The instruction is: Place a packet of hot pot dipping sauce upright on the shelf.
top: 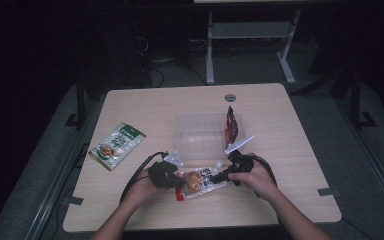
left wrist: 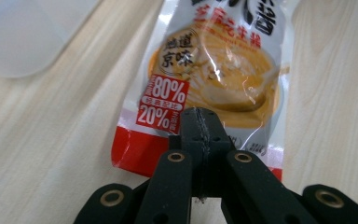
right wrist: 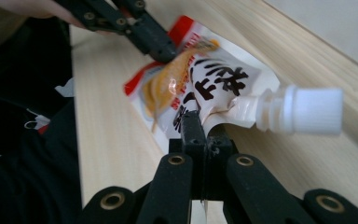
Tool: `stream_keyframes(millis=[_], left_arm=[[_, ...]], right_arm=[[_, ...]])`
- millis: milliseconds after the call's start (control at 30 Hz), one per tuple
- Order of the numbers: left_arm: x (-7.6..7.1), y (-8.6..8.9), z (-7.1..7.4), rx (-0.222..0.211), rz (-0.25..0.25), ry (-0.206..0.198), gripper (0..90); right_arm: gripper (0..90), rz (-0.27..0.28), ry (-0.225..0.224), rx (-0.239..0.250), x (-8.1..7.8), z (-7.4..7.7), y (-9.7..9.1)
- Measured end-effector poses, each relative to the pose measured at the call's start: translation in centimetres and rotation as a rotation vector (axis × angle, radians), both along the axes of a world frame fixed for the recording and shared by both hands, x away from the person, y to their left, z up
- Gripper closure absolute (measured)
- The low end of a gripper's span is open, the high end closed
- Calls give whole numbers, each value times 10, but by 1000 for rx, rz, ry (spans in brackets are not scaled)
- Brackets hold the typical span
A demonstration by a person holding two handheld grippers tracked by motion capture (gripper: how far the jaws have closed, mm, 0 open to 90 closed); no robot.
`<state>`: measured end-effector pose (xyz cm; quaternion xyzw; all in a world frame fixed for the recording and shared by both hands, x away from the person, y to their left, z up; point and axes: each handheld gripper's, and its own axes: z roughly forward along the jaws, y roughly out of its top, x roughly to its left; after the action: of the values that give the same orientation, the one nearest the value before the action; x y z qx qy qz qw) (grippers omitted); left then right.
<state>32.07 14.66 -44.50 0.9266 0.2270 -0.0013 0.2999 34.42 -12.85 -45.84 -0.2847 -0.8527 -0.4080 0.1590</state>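
While both grippers work on it, the sauce pouch [top: 200, 182] lies flat on the table [top: 280, 165], just in front of the clear plastic tray [top: 200, 135]. The left gripper [left wrist: 200, 122] is clenched on the pouch's red bottom edge. The right gripper [right wrist: 200, 126] grasps the pouch's top corner, right beside the white cap [right wrist: 307, 112]. A red packet [top: 231, 125] leans at the tray's right side, and a green snack bag [top: 117, 145] lies well apart, left of the tray.
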Motion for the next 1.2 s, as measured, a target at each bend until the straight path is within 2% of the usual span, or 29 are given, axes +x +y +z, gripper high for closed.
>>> stream_keyframes(millis=[100,200,367,500,667,833,1033,1200], left_arm=[[-1,6,7,-36,22,-36,900],[-2,14,15,-44,33,-70,900],[-4,21,19,-44,40,-85,900],[-6,14,15,-50,35,-72,900],[-8,1,11,-31,1,-73,900],[-11,-13,7,-28,-39,-73,900],[-15,-24,5,-77,-57,-62,900],[-15,-26,2,-121,-64,-25,900]], right_arm=[[900,15,-11,24,-3,9,0],[900,30,-27,51,-7,16,-1],[900,45,-38,91,-10,30,-4],[900,46,-45,125,-11,36,-7],[900,51,-47,155,-14,43,-8],[900,80,-41,221,-18,50,-3],[900,107,-39,257,-22,56,5],[900,122,-41,270,-23,57,8]])
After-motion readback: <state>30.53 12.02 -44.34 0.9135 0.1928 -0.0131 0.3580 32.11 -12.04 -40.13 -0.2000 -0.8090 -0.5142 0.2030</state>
